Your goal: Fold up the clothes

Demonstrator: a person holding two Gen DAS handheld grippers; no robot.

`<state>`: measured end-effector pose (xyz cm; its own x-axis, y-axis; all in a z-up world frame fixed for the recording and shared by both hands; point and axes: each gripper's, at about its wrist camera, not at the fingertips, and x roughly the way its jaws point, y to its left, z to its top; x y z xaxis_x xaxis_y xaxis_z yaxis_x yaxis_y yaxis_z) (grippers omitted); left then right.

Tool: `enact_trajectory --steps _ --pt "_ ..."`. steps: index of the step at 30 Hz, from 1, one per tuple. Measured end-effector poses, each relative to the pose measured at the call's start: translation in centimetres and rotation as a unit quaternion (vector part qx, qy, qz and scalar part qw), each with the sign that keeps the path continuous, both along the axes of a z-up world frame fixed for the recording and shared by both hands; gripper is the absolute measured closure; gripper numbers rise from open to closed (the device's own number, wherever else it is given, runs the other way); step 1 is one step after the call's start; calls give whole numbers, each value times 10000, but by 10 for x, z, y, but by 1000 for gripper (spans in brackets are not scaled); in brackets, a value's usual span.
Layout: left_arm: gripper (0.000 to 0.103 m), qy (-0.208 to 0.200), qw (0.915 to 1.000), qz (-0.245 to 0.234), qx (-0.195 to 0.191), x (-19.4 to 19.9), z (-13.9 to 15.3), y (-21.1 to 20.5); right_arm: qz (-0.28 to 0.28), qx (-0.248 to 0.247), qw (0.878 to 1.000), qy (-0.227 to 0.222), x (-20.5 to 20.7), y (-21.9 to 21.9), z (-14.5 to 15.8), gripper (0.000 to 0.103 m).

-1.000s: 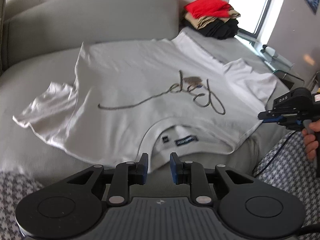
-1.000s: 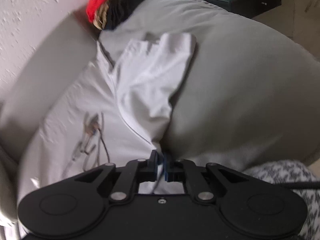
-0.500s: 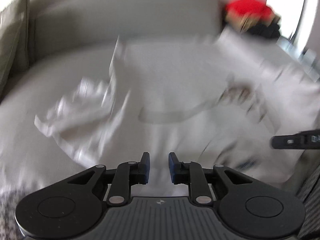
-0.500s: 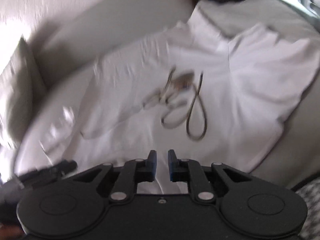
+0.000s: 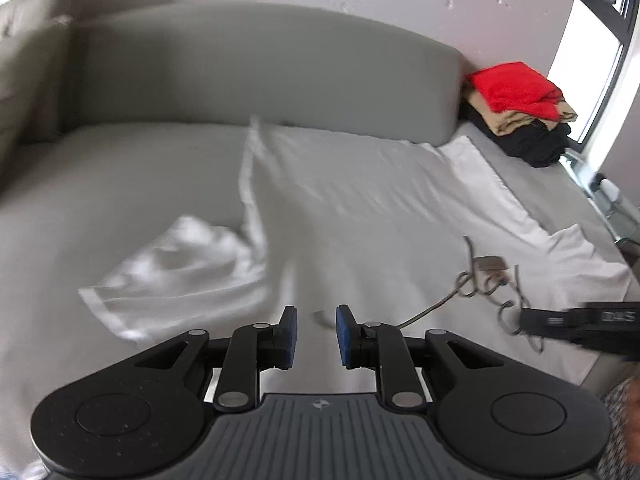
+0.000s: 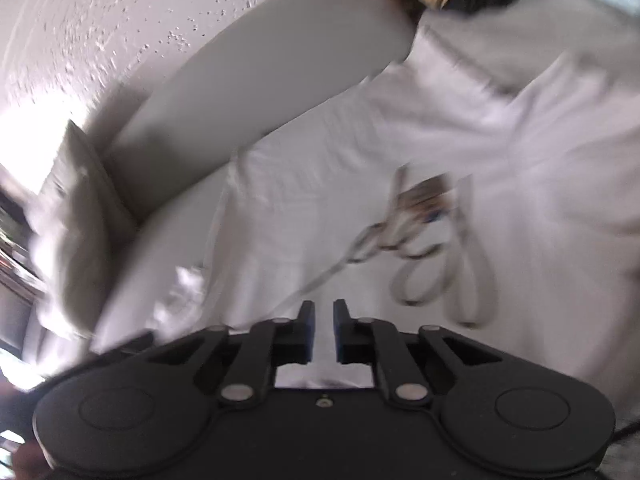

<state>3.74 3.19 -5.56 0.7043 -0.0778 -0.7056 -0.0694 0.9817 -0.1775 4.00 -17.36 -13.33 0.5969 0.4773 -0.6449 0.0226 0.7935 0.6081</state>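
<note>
the white t-shirt (image 5: 360, 216) lies spread flat on the grey sofa (image 5: 120, 200), print up, directly below and ahead of my left gripper (image 5: 316, 334), whose jaws are closing with nothing between them. my right gripper (image 6: 323, 330) hovers over the shirt too, jaws narrowly apart and closing, empty. a folded clothes pile (image 5: 516, 108) sits beyond the shirt's far corner.

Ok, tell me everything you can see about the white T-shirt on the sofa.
The white T-shirt lies spread flat on the grey sofa, hem toward the backrest. It looks like soft, lightly creased cotton with stitched edges. A dark looping script print with a small brownish patch crosses it. One sleeve lies rumpled out to the side; the other reaches toward the stack of folded clothes. Neither gripper holds it.
</note>
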Motion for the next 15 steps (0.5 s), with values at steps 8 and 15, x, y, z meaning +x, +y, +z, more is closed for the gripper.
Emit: enact_trajectory --steps 8,15 --pt "91 632 9909 943 729 15 -52 5 -637 493 9957 453 33 -25 -52 103" --pt "91 1005 9642 1740 1731 -9 -38 20 -2320 -795 9682 502 -8 -108 -28 103"
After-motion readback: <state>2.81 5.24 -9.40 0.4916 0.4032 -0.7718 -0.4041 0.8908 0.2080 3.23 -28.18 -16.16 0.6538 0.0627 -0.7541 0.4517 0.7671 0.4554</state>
